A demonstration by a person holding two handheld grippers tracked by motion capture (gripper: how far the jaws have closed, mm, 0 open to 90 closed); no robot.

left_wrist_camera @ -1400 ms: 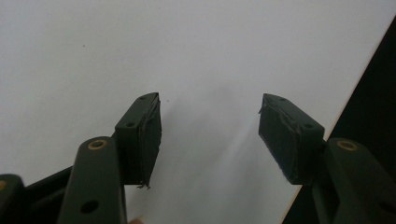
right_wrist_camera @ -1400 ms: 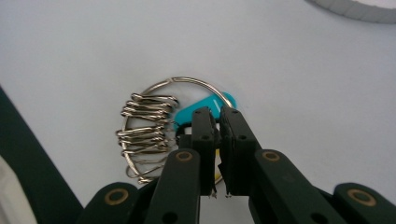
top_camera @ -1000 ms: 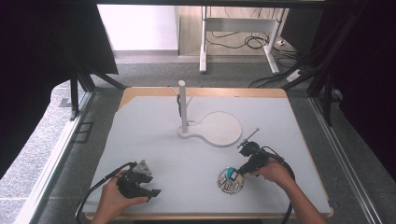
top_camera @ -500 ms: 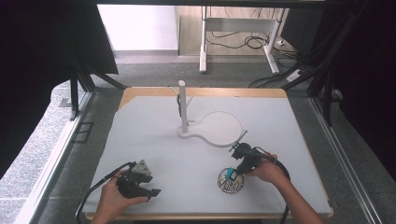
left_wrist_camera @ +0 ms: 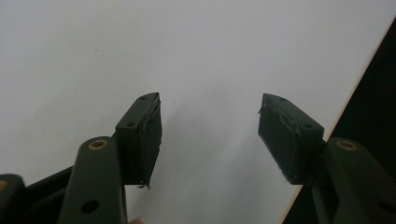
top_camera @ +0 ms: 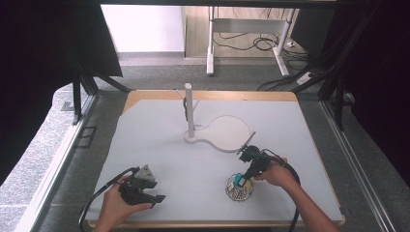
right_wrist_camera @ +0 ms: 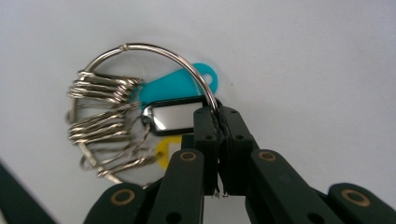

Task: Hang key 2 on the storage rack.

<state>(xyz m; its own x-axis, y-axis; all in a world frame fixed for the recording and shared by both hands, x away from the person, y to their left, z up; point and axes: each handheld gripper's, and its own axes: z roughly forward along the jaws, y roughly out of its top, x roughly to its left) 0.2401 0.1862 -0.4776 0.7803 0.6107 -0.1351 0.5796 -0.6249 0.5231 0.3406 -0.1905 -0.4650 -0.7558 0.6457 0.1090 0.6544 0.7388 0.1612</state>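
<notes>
While the right gripper (right_wrist_camera: pixel 218 116) has just been closing, its jaws now stand together, clamped on the wire of the key ring (right_wrist_camera: pixel 140 51) at the ring's 4 o'clock in the right gripper view. The ring lies flat on the white table (top_camera: pixel 159 145) at about 5 o'clock of the board, just in front of the right hand (top_camera: pixel 275 174). A teal tag (right_wrist_camera: pixel 177 84), a clear tag (right_wrist_camera: pixel 173 116), a yellow tag (right_wrist_camera: pixel 166 151) and a bunch of small rings (right_wrist_camera: pixel 100 107) hang on it.

The stand (top_camera: pixel 189 111) rises at the ring's 11 o'clock, well apart; judged, the lift goes that way. Its round base plate (top_camera: pixel 227 133) lies between them.

The left gripper (top_camera: pixel 145 191), jaws apart and empty, rests at 7 o'clock, farther from the ring.

Surface: plain, matte. Room: grey floor, dark curtains at both sides, desk legs and cables at 12 o'clock.
</notes>
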